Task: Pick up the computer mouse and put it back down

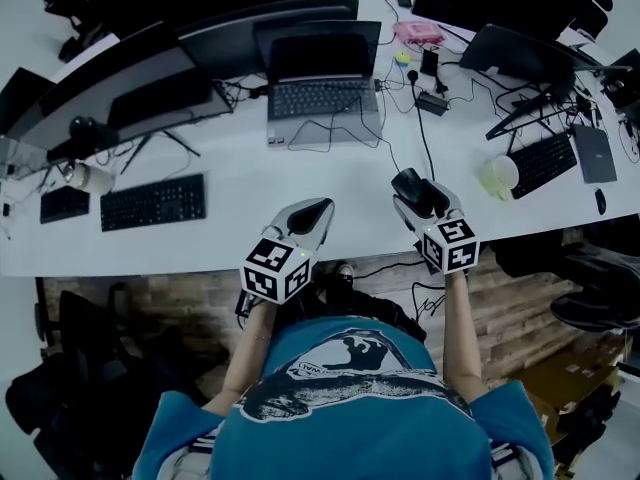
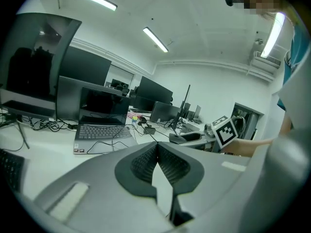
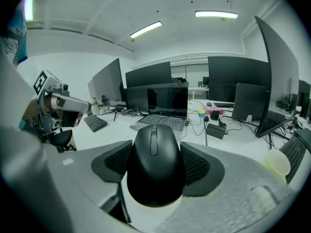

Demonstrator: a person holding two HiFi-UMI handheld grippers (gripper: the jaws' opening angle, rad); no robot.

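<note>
Right gripper [image 1: 418,198] clamped on the black computer mouse [image 3: 155,164], pads against both its sides, near the white tabletop's [image 1: 240,183] front edge, right of centre, left gripper [image 2: 156,147] further left along that edge, jaws pressed together on nothing, open laptop [image 1: 322,98] toward the far edge.

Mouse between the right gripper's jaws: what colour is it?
The mouse is plain black; the right gripper view shows it best.

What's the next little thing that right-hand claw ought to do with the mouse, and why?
Probably ease the mouse down onto the bare desk just ahead, then open. The right gripper has its jaws clamped on the mouse's sides near the desk's front edge, and the mouse does not look set down yet.
</note>
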